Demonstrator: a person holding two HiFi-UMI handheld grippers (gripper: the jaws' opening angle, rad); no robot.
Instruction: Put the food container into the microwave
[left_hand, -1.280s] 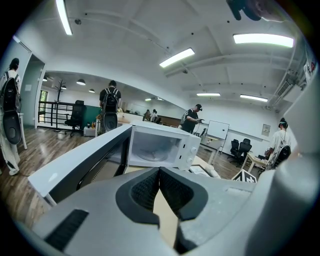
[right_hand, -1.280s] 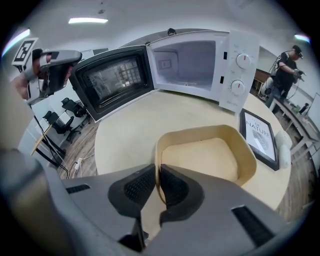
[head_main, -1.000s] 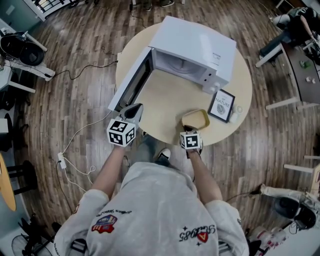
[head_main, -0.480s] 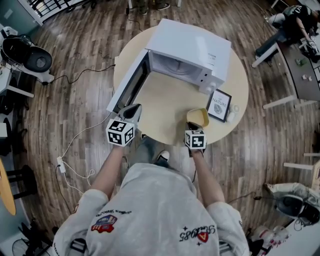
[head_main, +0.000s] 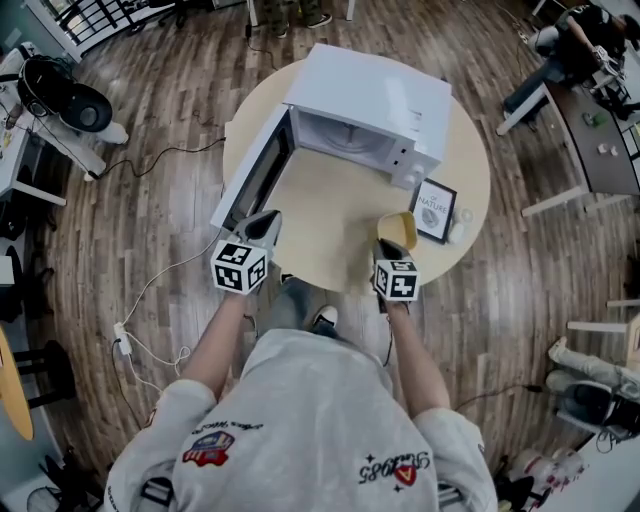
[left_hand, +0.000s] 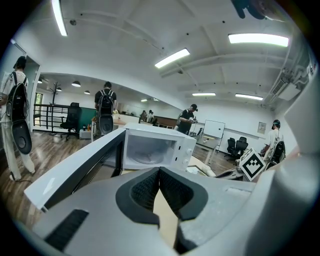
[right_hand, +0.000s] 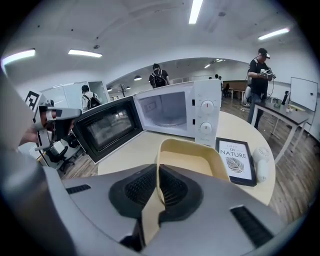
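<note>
**While the microwave door stands open, the container sits in the right jaws**

Where the round, pale surface (head_main: 330, 215) curves toward the person, the right gripper (head_main: 390, 256) has its jaws clamped on the food container (head_main: 398, 229). The right gripper view shows the thin near wall of this cream-yellow tub pinched between the two dark pads. The rest of the open tub reaches away from the gripper toward the microwave (head_main: 375, 100). From the head view the container looks tilted, and whether its base touches the surface cannot be told.

The white microwave stands at the far side of the surface. Its door (head_main: 255, 178) is swung wide to the left and its cavity faces the person. The container is outside it, well short of the opening and a little to the right of it.

Just to the container's right lies a black-framed picture (head_main: 436, 210) printed with a leaf (the right gripper view shows the word NATURE on it), in front of the microwave's control panel. A small white object (right_hand: 261, 164) lies beside the frame's far edge.

The left gripper (head_main: 263, 228) is at the near left edge of the surface, close to the free end of the open door. Its jaws are closed, pad against pad, and hold nothing. It points toward the microwave's interior.

Several people stand in the room behind, on the wooden floor (head_main: 150, 210).
</note>
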